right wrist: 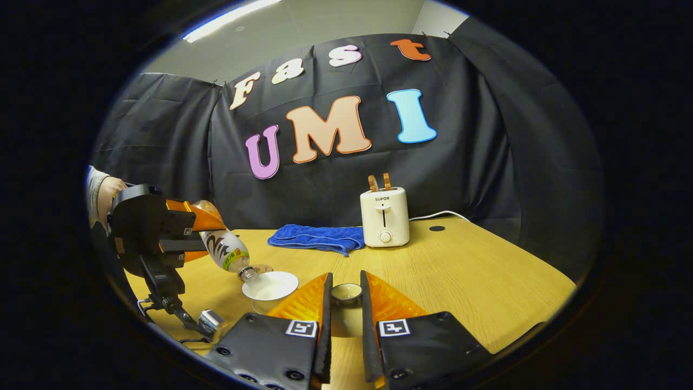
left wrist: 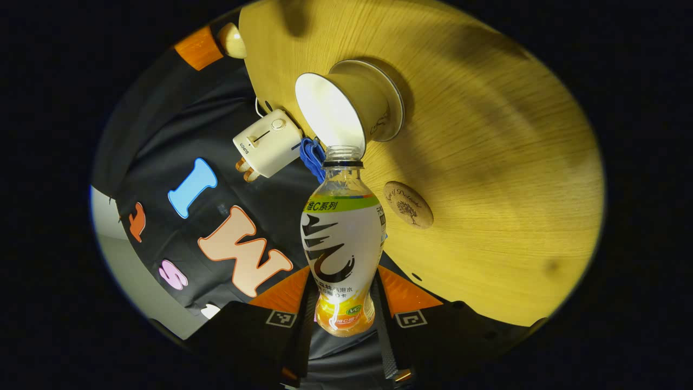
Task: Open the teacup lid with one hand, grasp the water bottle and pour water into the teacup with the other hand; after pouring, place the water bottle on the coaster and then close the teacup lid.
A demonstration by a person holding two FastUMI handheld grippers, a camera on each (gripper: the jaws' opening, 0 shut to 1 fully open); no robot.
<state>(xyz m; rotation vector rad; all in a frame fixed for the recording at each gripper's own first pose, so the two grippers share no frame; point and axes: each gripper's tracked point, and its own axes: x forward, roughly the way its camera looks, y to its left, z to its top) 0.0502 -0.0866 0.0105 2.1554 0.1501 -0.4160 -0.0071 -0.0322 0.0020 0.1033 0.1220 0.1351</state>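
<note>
Left gripper view: the left hand-held gripper (left wrist: pixel 344 317) is closed on the lower body of the water bottle (left wrist: pixel 342 244), both fingers pressing its sides. The bottle is tipped, its open neck straight ahead at the teacup's (left wrist: pixel 346 105) rim, with the round coaster (left wrist: pixel 409 205) just to the right on the wooden surface (left wrist: pixel 487 162). Thin plastic will flex and slip, so a grip low on the waist suits it.

Right gripper view: the right hand-held gripper (right wrist: pixel 345 303) is narrowed around the teacup lid (right wrist: pixel 346 292), apparently held by its edges, though contact is hard to confirm. Ceramic, so fragile and slick. A toaster (right wrist: pixel 384 216) and blue towel (right wrist: pixel 319 238) lie beyond.
</note>
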